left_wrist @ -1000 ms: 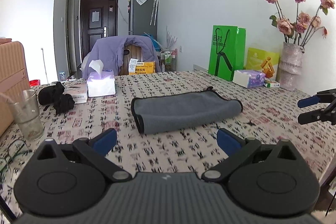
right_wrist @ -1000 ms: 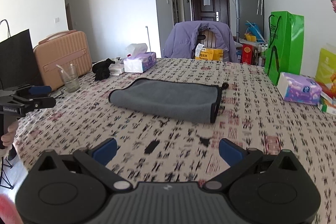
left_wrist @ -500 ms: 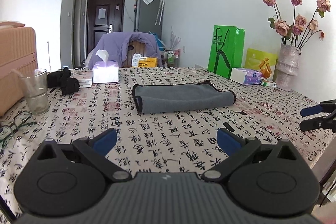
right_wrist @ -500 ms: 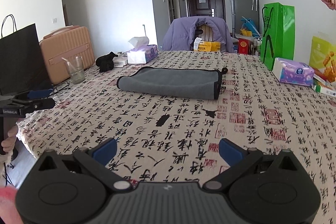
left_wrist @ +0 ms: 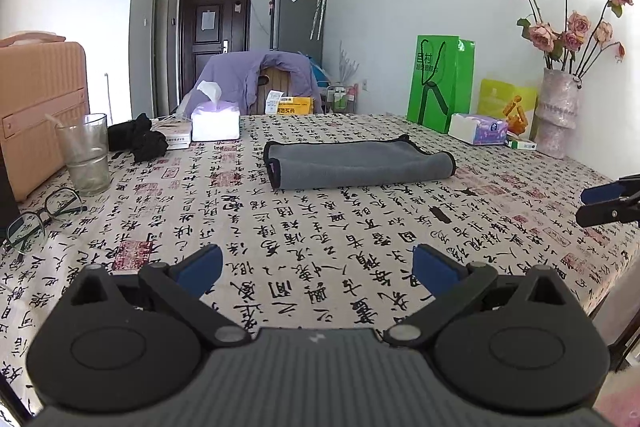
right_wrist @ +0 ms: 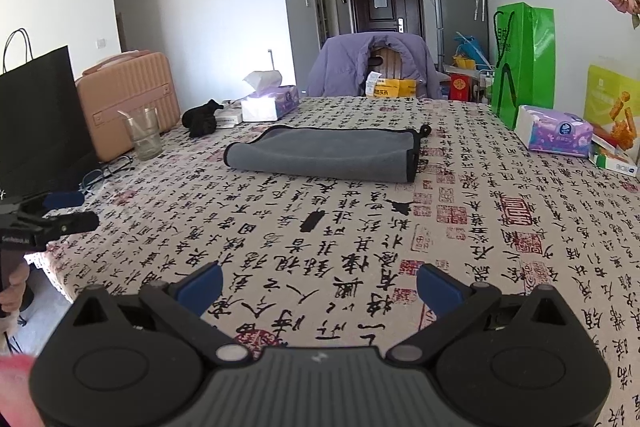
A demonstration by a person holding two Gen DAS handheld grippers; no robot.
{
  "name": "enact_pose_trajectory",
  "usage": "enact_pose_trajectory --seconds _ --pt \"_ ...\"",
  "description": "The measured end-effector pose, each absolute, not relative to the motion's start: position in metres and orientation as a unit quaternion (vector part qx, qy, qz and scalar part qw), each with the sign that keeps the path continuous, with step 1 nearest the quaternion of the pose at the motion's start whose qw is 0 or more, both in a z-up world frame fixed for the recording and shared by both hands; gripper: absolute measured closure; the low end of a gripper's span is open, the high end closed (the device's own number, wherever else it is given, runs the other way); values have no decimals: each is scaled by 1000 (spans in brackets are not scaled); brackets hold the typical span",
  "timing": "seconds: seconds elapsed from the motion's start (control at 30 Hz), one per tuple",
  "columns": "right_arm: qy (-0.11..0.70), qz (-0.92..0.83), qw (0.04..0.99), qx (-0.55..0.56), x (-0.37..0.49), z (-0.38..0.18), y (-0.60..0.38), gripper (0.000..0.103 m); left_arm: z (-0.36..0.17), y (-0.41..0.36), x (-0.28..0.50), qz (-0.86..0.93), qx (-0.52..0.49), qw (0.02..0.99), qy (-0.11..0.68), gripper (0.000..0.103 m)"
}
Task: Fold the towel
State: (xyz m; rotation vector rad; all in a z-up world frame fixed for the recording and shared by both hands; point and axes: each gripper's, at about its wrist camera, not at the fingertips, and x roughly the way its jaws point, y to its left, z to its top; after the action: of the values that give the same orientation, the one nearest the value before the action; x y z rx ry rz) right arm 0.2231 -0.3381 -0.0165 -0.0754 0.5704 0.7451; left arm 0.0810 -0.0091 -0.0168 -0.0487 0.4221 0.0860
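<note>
Two grippers hang over the near edge of the table (left_wrist: 360,227), both with blue fingertips spread wide and nothing between them. Left gripper (left_wrist: 316,267) and right gripper (right_wrist: 318,285) each look forward at the towel (left_wrist: 356,169), which lies well apart from both, around the middle of the table, already doubled into a long grey band. Its long axis runs left to right across both views, with the rounded fold facing the jaws and the black-trimmed short ends at either side. Neither gripper looks clearly nearer; each would likely take the short end on its own side.

Toward the left edge sit glasses (left_wrist: 36,215), a drinking glass (left_wrist: 86,153), a black cloth (left_wrist: 138,137) and a tissue box (left_wrist: 216,121). Along the right edge stand a green bag (left_wrist: 440,81), a tissue pack (left_wrist: 478,129) and a flower vase (left_wrist: 558,113). Only patterned tablecloth lies between jaws and towel.
</note>
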Motion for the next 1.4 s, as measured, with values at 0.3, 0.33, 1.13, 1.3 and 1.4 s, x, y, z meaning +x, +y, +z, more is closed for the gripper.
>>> enact_pose_trajectory --seconds 0.3,0.33,1.13,1.3,1.4 --pt "273 354 894 -31 224 -20 -341 0 -20 -12 89 40 -27 976 212 0" --pt "273 354 894 -30 224 -21 -341 0 -21 -12 90 38 -29 976 212 0" --pt "271 351 896 -28 225 -22 -343 0 -22 -13 92 37 -30 975 215 0" --pt "272 350 896 -28 225 -22 -342 0 -21 -13 92 36 -31 976 214 0" --pt "271 351 896 -28 226 -22 -342 0 -20 -14 91 35 -31 976 212 0"
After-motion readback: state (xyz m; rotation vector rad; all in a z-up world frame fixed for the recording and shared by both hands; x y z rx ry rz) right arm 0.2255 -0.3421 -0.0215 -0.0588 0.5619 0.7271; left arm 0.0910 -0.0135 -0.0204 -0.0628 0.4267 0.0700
